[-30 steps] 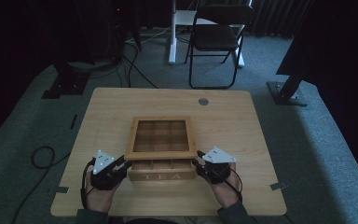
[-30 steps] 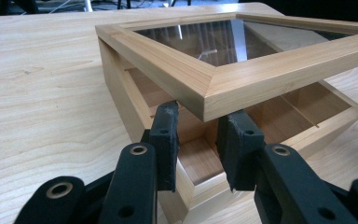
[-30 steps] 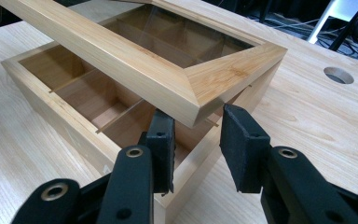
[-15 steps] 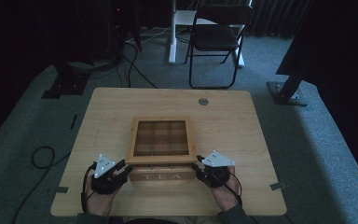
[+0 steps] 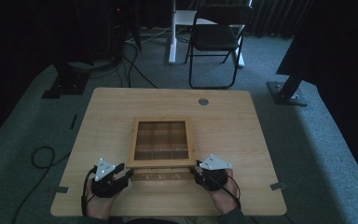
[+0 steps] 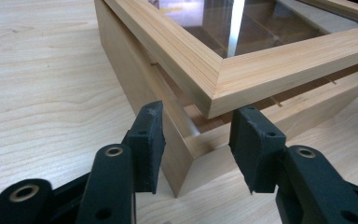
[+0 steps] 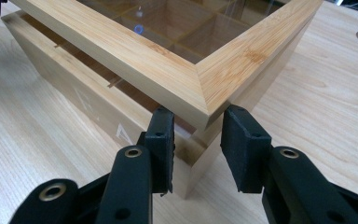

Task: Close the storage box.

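From above I read "TEA" on the box (image 5: 161,176); up close, each hand-held gripper (image 6: 196,140) (image 7: 196,144) straddles a near corner, jaws spread, lid (image 7: 121,51) seemingly ajar.

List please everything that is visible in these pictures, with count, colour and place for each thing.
table: one, light wood, middle of the high view.
tea box: one, light wood, near edge of the table, front marked TEA.
lid: one, wooden frame with glass pane, lifted slightly off the box front.
folding chair: one, black, on the floor beyond the table.
round disc: one, grey, far part of the tabletop.
cable: one, black, on the floor left of the table.
left gripper: one, black, open, at the box's near left corner.
right gripper: one, black, open, at the near right corner.
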`<state>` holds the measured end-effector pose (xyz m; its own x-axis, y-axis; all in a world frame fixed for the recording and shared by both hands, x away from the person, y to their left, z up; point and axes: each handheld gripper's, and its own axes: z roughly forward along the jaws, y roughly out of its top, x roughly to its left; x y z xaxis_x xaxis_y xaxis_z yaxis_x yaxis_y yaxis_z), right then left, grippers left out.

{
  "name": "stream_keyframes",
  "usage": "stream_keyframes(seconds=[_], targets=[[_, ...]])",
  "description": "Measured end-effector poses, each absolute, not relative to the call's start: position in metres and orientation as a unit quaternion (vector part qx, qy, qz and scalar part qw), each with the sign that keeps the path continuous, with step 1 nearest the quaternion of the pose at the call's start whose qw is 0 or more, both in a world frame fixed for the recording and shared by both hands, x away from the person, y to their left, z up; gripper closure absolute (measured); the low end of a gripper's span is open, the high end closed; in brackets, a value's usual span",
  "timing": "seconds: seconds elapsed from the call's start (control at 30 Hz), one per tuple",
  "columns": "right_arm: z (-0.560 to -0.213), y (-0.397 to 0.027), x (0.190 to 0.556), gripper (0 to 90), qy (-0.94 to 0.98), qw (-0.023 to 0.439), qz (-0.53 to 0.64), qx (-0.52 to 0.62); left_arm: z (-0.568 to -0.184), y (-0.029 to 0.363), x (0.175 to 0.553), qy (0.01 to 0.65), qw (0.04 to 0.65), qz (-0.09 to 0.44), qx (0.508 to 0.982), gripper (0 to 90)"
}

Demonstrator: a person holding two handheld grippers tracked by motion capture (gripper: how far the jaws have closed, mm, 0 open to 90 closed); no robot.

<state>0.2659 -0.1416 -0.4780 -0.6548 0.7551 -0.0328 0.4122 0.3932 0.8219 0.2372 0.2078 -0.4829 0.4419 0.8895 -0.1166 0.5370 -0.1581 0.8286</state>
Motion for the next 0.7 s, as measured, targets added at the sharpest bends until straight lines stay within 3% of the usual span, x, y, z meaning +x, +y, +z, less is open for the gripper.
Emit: stream_keyframes(seconds=[0.3,0.5,0.7], targets=[[-0.484,-0.145,0.264,60.9,0.816,0.191,0.406,0.364,-0.489,0.209,0.232,0.493,0.418,0.201,0.736,51.0],[-0.485,-0.151,0.261,57.3,0.815,0.179,0.416,0.363,-0.481,0.218,0.229,0.497,0.443,0.209,0.716,48.6],[-0.476,-0.163,0.262,54.6,0.795,0.195,0.435,0.375,-0.483,0.225,0.231,0.509,0.445,0.207,0.708,48.5]])
